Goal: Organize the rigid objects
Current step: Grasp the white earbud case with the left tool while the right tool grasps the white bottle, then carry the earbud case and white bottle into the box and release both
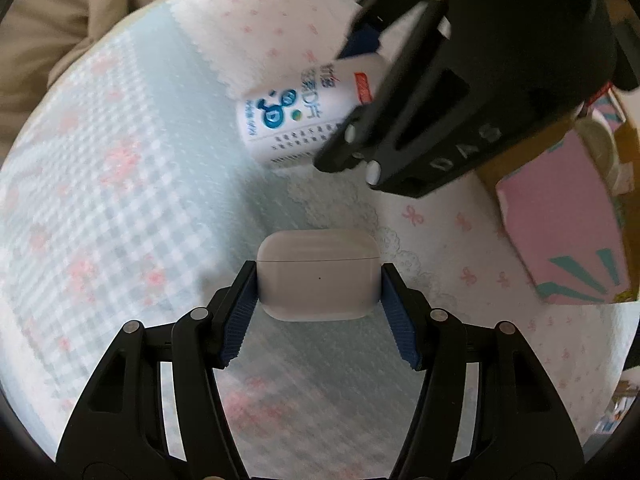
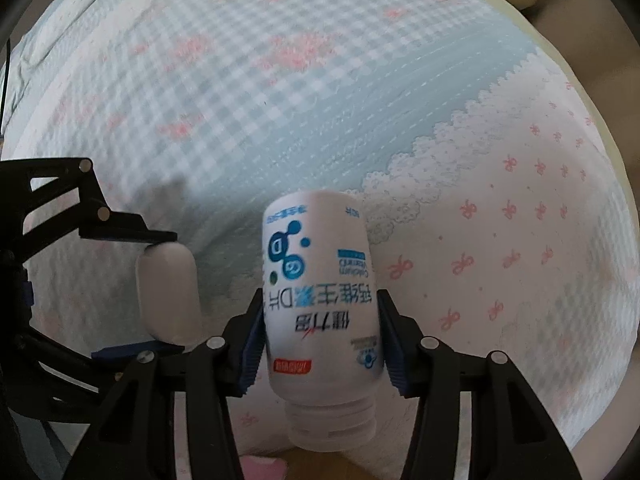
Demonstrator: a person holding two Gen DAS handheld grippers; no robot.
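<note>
My left gripper is shut on a white earbud case, held above the bedspread; the case also shows in the right wrist view between the left gripper's fingers. My right gripper is shut on a white vitamin bottle with blue print, its threaded neck toward the camera. In the left wrist view the bottle hangs in the right gripper at the upper right, above the bed.
A quilted bedspread with blue check and pink bows lies under both grippers. A pink and teal cardboard box stands open at the right. Beige bedding lies at the far left.
</note>
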